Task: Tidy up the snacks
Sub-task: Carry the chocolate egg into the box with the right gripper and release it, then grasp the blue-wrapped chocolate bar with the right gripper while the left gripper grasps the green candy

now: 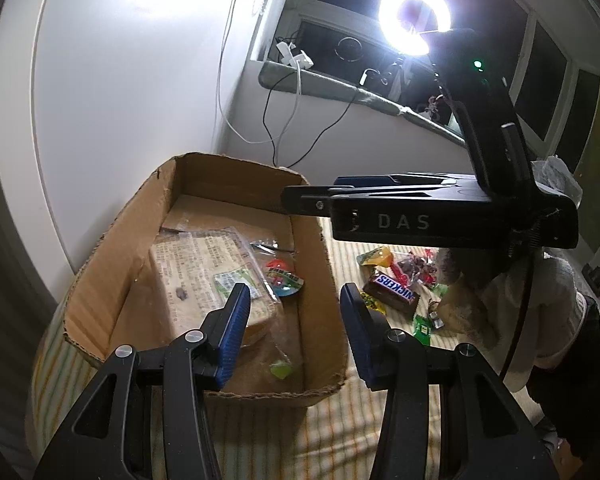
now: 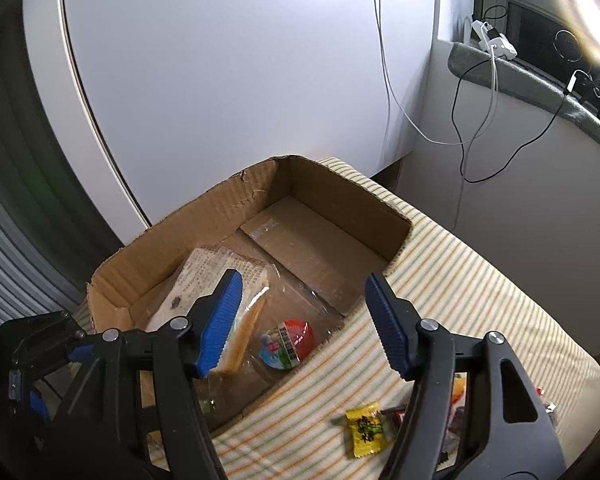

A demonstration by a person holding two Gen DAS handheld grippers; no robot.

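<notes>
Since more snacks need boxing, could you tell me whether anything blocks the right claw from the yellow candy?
Nothing visible does. The open right claw hangs over the cardboard box edge, and the yellow candy lies uncovered on the striped cloth.

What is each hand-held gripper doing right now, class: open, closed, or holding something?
Left hand-held gripper: open, holding nothing, above the cardboard box.
Right hand-held gripper: open, holding nothing, over the box's edge.

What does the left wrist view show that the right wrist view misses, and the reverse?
Only the left wrist view shows the brown Snickers bar on the striped cloth and the lit ring lamp. Only the right wrist view shows the yellow wrapped candy clearly. Both show the brown cardboard box holding the clear-wrapped bread and round red-lidded jelly cup.
</notes>
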